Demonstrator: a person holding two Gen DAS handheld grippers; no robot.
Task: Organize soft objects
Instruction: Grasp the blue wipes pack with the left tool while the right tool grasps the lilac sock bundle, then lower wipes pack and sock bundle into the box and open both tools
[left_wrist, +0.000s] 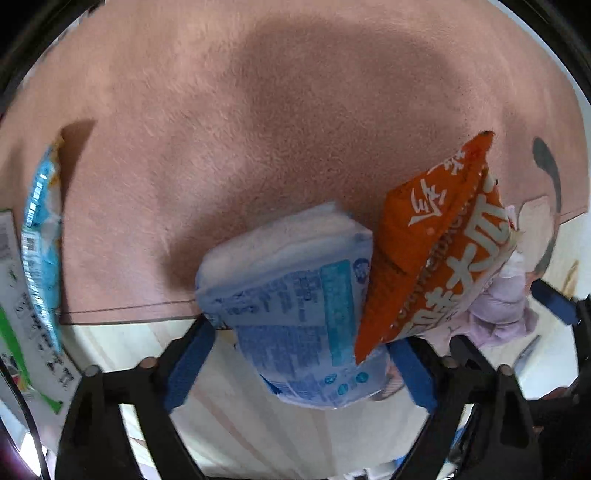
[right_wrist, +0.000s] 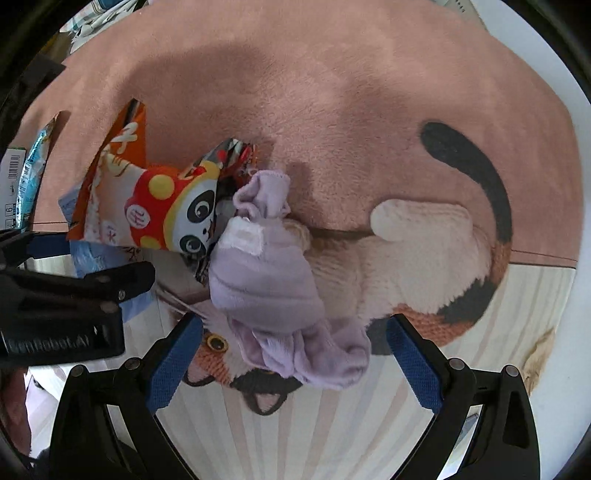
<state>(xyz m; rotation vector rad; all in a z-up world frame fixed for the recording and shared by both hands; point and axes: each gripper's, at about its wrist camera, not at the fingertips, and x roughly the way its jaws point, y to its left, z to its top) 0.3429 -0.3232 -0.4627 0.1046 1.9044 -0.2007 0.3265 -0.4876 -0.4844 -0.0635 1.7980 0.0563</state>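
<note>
Both my tongs spread wide, grasping nothing, above a pile of soft things.

My left gripper (left_wrist: 303, 354) straddles the blue-and-white plastic tissue pack (left_wrist: 295, 295); my right gripper (right_wrist: 295, 354) straddles the crumpled lilac fleece cloth (right_wrist: 273, 280). An orange snack bag (left_wrist: 436, 258) leans between them, probably gathered together, on a pink plush cat-printed mat (right_wrist: 332, 92).
</note>
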